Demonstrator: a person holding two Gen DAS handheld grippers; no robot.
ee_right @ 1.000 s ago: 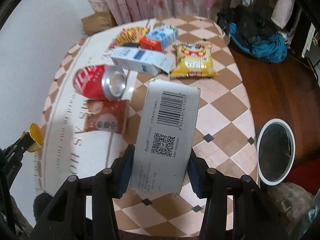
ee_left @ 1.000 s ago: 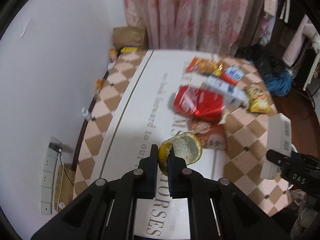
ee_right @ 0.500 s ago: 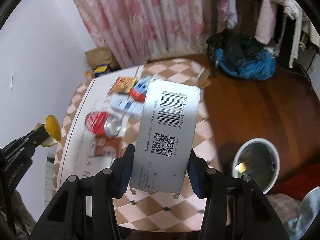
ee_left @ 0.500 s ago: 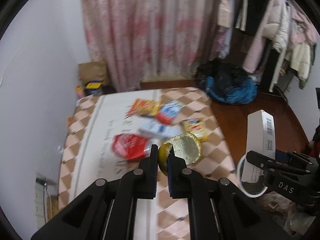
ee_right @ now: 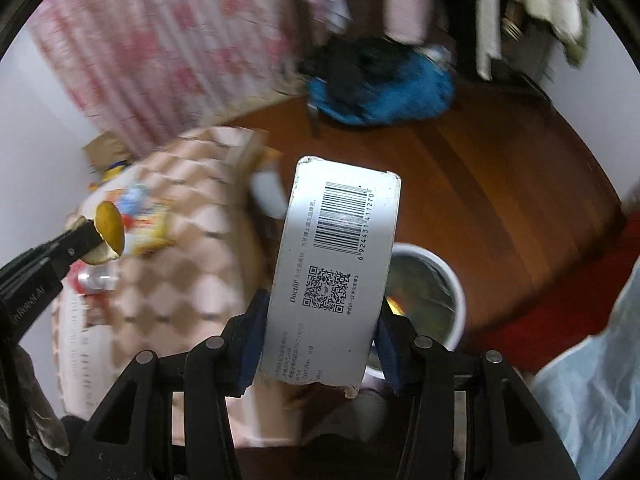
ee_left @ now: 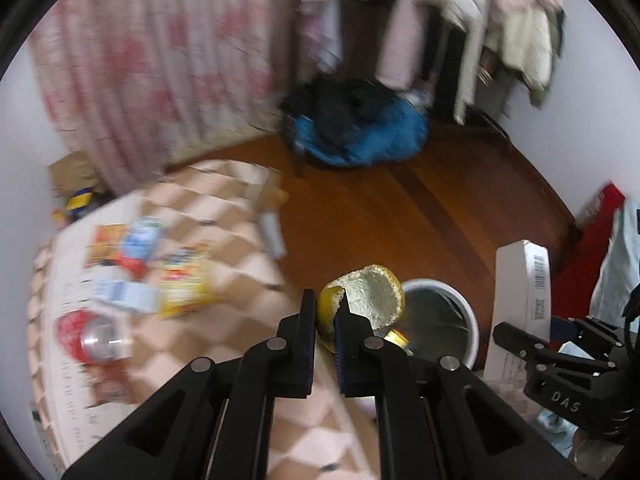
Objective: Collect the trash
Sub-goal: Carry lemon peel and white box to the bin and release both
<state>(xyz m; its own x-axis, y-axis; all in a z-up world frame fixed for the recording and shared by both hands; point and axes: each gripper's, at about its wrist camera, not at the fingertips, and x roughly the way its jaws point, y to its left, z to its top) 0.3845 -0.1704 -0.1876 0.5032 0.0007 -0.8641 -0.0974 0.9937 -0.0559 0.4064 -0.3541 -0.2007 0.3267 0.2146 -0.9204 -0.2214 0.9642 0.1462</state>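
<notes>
— Left wrist view: what is being carried there?

— A piece of orange peel (ee_left: 368,300), yellow outside and pale inside, is sitting pinched at its edge between the narrowed jaws of the left gripper (ee_left: 325,316). It is hanging in the air in front of the white trash bin (ee_left: 460,312), which is standing on the wooden floor (ee_left: 380,216) just off the edge of the table (ee_left: 224,344).

— And the other hand?

— The right gripper (ee_right: 320,344) is clamping a white carton (ee_right: 336,264) by its two long sides, barcode and QR code facing the camera, its torn lower end sticking out behind the pads. The carton is standing nearly upright, with the bin's rim (ee_right: 452,280) showing just to its right and below.

— What is lying on the table?

— A red can (ee_left: 90,338) on its side, a yellow snack packet (ee_left: 184,280), a white and blue box (ee_left: 124,294) and more wrappers (ee_left: 120,244) at the far end, all blurring on the checked cloth.

— Anything beyond that?

— A blue bundle (ee_left: 360,132) is sitting on the floor near a pink flowered curtain (ee_left: 152,64), with clothes (ee_left: 480,20) hanging at the right.
</notes>
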